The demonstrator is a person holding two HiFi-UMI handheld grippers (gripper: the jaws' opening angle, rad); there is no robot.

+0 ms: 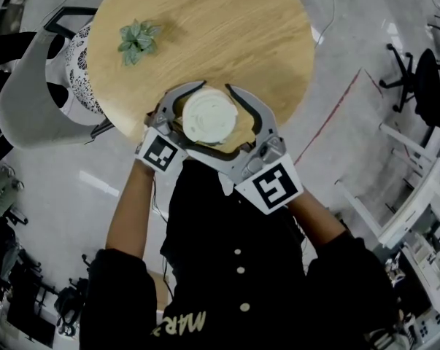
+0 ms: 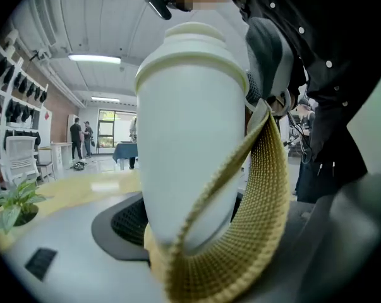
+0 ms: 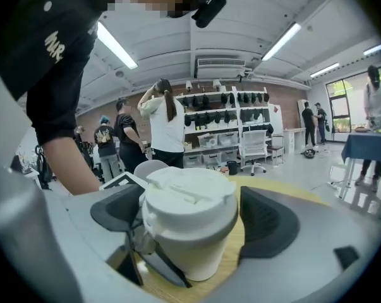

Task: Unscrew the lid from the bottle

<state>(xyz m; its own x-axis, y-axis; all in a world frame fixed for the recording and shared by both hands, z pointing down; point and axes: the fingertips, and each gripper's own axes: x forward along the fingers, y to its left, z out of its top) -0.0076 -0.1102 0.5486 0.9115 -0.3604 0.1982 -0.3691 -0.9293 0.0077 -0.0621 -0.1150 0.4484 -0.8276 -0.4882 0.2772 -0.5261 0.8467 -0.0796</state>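
Note:
A white bottle (image 1: 210, 117) with a flat white lid (image 3: 189, 197) stands near the front edge of the round wooden table (image 1: 227, 28). My left gripper (image 2: 190, 232) is shut on the bottle's body (image 2: 190, 137). Its left pad (image 2: 124, 223) lies against the wall, and a yellow woven strap (image 2: 253, 232) hides the other pad. My right gripper (image 3: 190, 223) is open around the lid. Its right pad (image 3: 269, 223) stands clear of the lid with a gap, while the left pad (image 3: 117, 210) sits close beside it. In the head view both grippers (image 1: 205, 133) curve round the bottle.
A small green plant (image 1: 137, 40) sits at the table's far left. A grey and white chair (image 1: 30, 93) stands left of the table, and black office chairs (image 1: 417, 79) at the right. Several people (image 3: 165, 128) stand by shelves in the background.

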